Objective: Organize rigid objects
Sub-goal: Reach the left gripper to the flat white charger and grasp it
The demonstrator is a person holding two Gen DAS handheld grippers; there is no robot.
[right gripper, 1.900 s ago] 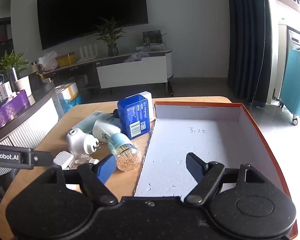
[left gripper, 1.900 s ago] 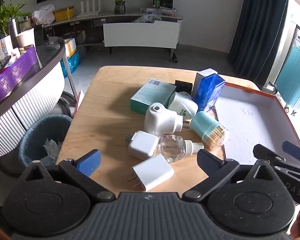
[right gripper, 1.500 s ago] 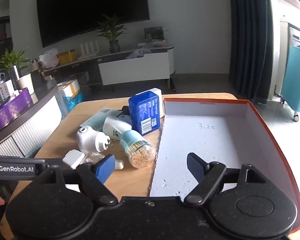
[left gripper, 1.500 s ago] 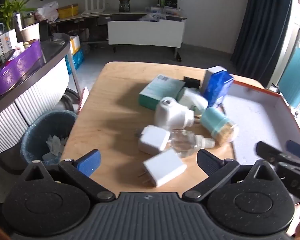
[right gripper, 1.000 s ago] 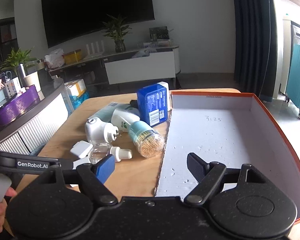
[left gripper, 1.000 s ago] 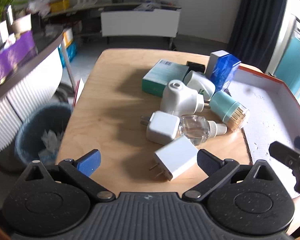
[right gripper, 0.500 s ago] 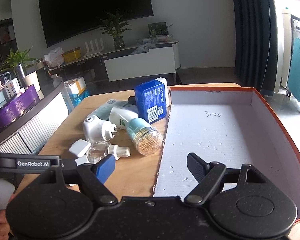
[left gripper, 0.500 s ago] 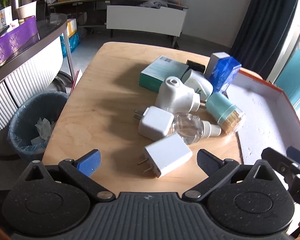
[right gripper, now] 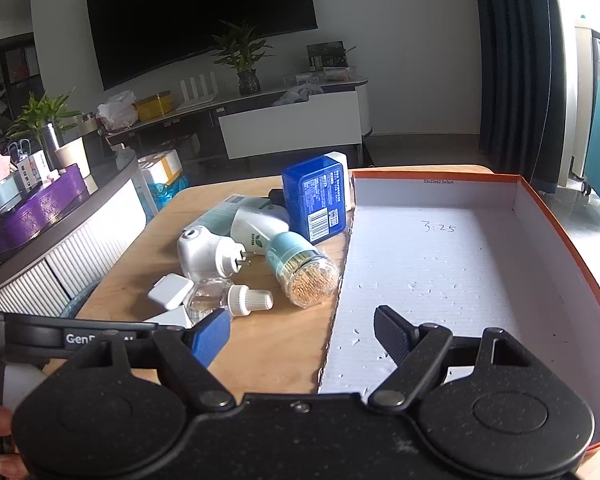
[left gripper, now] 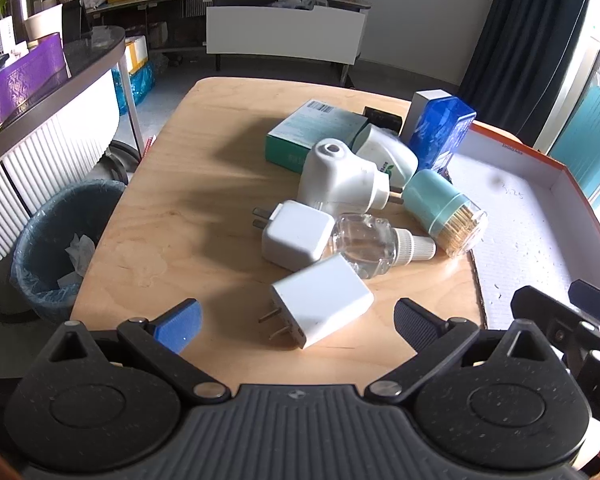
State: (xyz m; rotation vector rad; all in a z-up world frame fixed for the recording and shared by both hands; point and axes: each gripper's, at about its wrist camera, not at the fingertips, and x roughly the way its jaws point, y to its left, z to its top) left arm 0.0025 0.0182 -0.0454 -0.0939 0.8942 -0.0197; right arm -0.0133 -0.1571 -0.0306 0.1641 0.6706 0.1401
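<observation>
left wrist: left gripper (left gripper: 298, 316) jaws wide, empty, over near charger (left gripper: 322, 306) on counter (left gripper: 188, 200); risk: nudging clear bottle (left gripper: 364, 246) touching it, rolling toothpick jar (left gripper: 444, 212) | right wrist: right gripper (right gripper: 300, 334) jaws wide, empty, at tray (right gripper: 556, 264) near-left edge; tray bare; blue box (right gripper: 315, 202) upright at far-left wall.

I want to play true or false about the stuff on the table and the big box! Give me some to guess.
1. The big box has nothing in it. True.
2. The left gripper is squeezing a white charger. False: it is open, holding nothing.
3. The toothpick jar lies on its side. True.
4. The blue box sits inside the big box. False: it stands on the table beside it.
5. The right gripper is open. True.
</observation>
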